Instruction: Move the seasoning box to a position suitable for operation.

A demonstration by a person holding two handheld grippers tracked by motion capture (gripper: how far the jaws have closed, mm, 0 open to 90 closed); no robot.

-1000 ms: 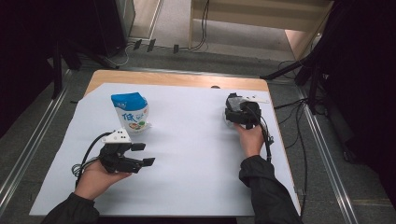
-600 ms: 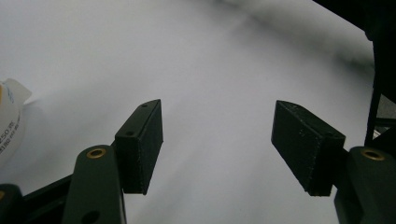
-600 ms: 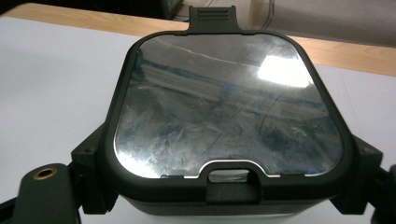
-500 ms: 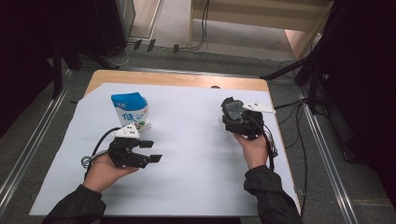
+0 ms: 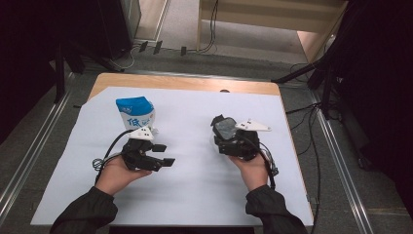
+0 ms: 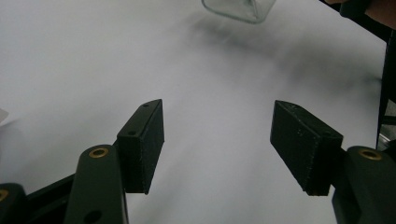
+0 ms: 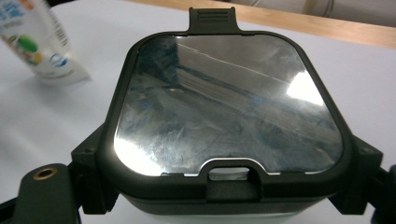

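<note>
Between our right gripper's (image 5: 220,132) jaws sits one container (image 7: 229,116), a squarish box with rounded corners, a dark frame lid and a glossy see-through panel that mirrors the room; a latch tab stands at its far edge and another at its near edge. Those jaws press its two sides, so we have it clamped, held over the right half of the white sheet (image 5: 195,195) that covers the table (image 5: 185,83). Our left gripper (image 5: 163,155) is spread wide with nothing between its pads, which face bare sheet; its jaws have just been easing inward a little. One milk carton (image 5: 135,113), blue on top with white sides, stands upright just beyond the left gripper, well apart from the container. Nothing lies between the two grippers. We count one container, one carton, two grippers.
</note>
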